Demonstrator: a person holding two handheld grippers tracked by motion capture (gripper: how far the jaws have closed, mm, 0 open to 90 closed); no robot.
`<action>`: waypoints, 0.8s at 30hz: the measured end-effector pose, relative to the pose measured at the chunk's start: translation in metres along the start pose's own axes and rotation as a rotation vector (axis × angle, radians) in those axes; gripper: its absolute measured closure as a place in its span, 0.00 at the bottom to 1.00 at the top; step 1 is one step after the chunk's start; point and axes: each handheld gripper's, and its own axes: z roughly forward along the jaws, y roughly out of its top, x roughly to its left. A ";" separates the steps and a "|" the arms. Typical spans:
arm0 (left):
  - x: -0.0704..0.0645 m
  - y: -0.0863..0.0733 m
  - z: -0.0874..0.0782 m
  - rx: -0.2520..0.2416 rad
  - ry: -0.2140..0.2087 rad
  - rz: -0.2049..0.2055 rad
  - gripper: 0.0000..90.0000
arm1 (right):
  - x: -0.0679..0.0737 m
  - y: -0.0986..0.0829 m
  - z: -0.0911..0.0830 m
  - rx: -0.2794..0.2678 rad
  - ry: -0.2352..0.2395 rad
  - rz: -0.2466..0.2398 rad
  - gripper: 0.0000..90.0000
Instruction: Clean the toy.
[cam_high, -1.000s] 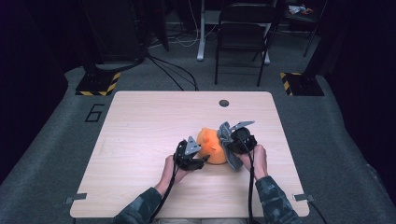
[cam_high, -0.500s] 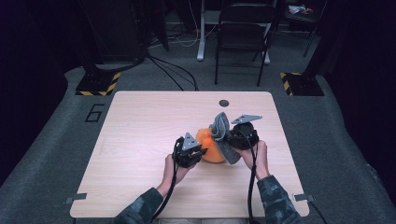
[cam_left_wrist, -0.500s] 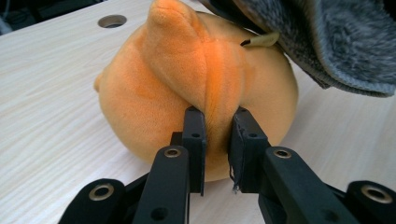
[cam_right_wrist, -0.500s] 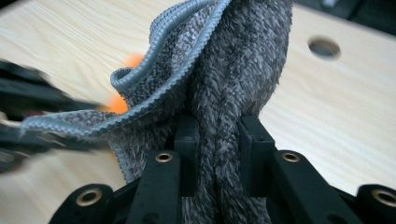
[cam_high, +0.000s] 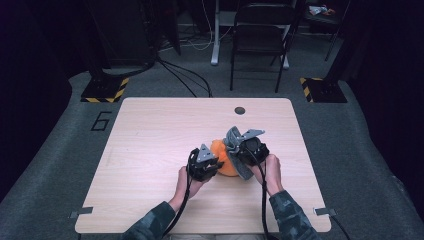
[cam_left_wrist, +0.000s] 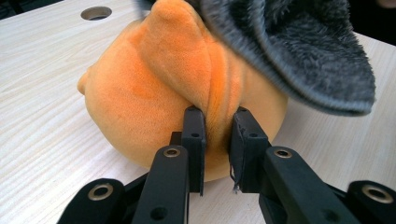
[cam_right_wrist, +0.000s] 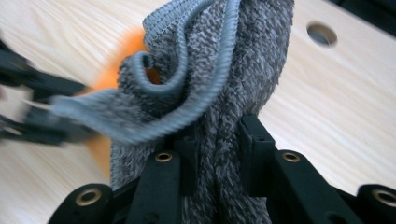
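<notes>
You are working over a tabletop (cam_high: 150, 150) of pale wood-grain laminate, smooth and matt. Your left tongs (cam_left_wrist: 217, 140) are showing matt black plastic with brass-coloured metal rivets, and they are pressing into an orange plush toy (cam_left_wrist: 154, 93) whose short, velvety pile is looking soft and faintly sheened. Your right tongs (cam_right_wrist: 217, 154), of the same black plastic, are squeezing a grey knitted cloth (cam_right_wrist: 224, 70), fuzzy and rough, with a ribbed hem. The floor (cam_high: 60, 150) is looking like dull grey carpet.
</notes>
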 end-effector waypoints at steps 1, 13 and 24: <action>0.000 0.000 0.000 0.001 -0.002 0.001 0.86 | -0.003 -0.002 0.001 0.013 0.002 0.020 0.80; 0.003 -0.002 -0.001 -0.009 -0.016 -0.010 0.85 | -0.033 -0.030 0.030 0.141 -0.029 0.104 0.80; 0.007 -0.003 -0.002 -0.023 -0.007 -0.026 0.85 | -0.046 -0.021 0.006 0.062 -0.023 0.141 0.80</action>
